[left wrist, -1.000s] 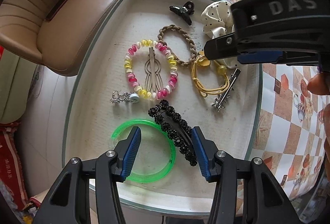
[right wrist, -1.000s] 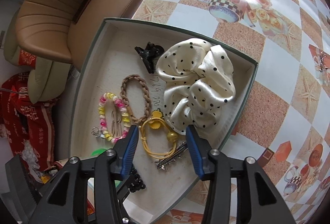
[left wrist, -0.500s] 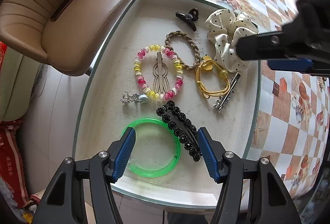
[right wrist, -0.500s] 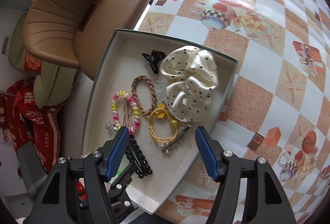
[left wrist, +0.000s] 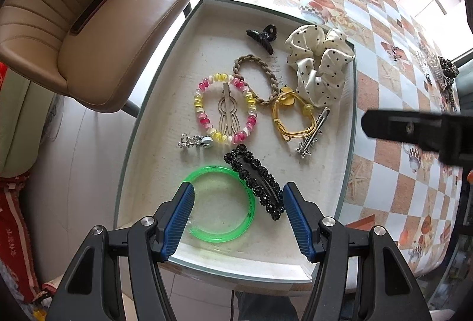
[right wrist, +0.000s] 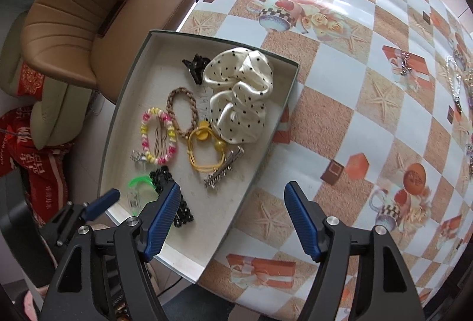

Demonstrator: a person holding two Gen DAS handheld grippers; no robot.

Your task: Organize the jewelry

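A shallow white tray [left wrist: 165, 60] holds several hair and wrist pieces. My left gripper [left wrist: 239, 193] hangs above its near end, jaws opening, with nothing pinched. Below it lie a green bangle [left wrist: 220, 236] and a black beaded clip [left wrist: 257, 182]. Farther in are a pink-and-yellow bead bracelet [left wrist: 201, 108], a braided tie [left wrist: 245, 59], a yellow tie [left wrist: 291, 131], a silver clip [left wrist: 313, 134], a dotted scrunchie [left wrist: 319, 66] and a black claw clip [left wrist: 263, 38]. My right gripper [right wrist: 233, 188] hovers over the tray's right rim [right wrist: 295, 66], jaws opening and empty.
A tan chair [left wrist: 74, 25] stands close against the tray's left side. The table wears a checkered cloth [right wrist: 369, 84]. Loose silver pieces [right wrist: 405, 66] and a chain [right wrist: 455, 84] lie on it at the far right. A red cloth [right wrist: 29, 152] hangs at the left.
Both grippers have risen and their jaws have widened. The right one has drifted right, off the yellow tie and silver clip, to the tray's right rim. The tray's pieces lie where they were.
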